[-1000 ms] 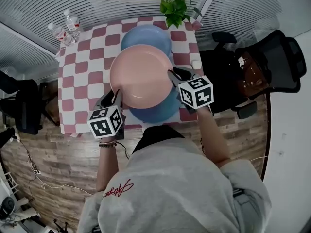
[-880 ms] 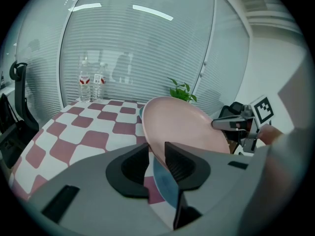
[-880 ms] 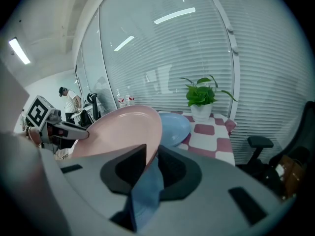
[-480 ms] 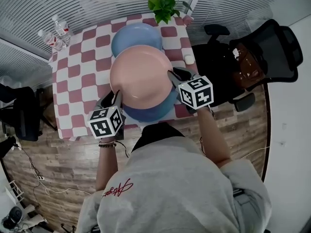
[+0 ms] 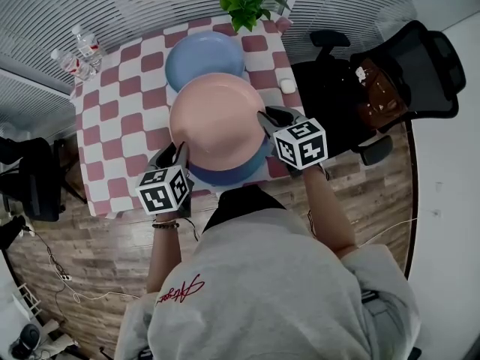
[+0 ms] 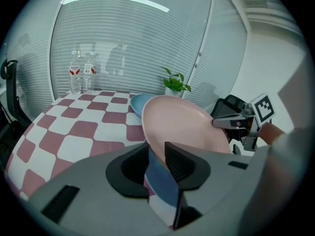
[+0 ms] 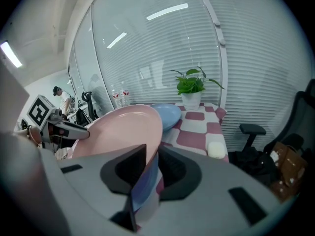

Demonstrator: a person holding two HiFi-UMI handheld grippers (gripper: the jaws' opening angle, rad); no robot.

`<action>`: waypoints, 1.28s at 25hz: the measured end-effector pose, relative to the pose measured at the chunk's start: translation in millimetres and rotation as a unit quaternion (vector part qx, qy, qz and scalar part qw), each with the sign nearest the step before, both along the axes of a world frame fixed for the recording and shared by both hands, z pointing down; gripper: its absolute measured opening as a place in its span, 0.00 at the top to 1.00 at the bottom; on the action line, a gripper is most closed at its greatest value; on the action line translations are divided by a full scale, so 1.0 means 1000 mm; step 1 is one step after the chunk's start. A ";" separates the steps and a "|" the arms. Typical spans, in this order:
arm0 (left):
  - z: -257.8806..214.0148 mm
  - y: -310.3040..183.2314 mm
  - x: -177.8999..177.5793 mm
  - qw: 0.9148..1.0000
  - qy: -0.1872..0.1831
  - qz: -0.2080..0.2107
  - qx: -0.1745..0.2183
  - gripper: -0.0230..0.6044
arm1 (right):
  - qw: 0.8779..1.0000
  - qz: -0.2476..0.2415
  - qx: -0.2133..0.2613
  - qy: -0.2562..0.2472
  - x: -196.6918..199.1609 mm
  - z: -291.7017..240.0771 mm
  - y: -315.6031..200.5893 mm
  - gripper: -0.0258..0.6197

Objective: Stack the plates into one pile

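Grey left gripper (image 5: 180, 150) is pinching, jaws part-closed, the rims of a glossy pink round plate (image 5: 214, 118) nested on a blue round plate (image 5: 229, 173), over the checked table (image 5: 112, 126). Right gripper (image 5: 265, 116) is pinching the opposite rims. Likely stiff, slick, breakable: rim grips suit.

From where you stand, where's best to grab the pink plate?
By the thin rim, on opposite edges, from left and right. The pink plate is broad and shallow, so only its rim fits the jaws; the left gripper and right gripper pinch it there.
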State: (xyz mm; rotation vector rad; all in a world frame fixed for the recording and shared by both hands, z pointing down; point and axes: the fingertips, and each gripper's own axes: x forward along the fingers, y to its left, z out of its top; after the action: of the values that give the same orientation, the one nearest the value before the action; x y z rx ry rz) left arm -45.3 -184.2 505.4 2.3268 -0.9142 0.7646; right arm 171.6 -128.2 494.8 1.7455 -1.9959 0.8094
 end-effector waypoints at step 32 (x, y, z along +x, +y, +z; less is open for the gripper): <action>0.036 0.038 -0.012 0.998 -0.048 0.028 -0.031 0.78 | 0.998 0.014 -0.054 -0.002 -0.014 0.040 0.046 0.83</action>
State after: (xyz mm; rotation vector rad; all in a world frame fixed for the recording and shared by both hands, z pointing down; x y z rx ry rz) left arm -57.1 -146.2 541.7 2.2872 -0.8577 0.9203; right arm 157.3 -82.5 534.4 1.7168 -1.8970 0.9125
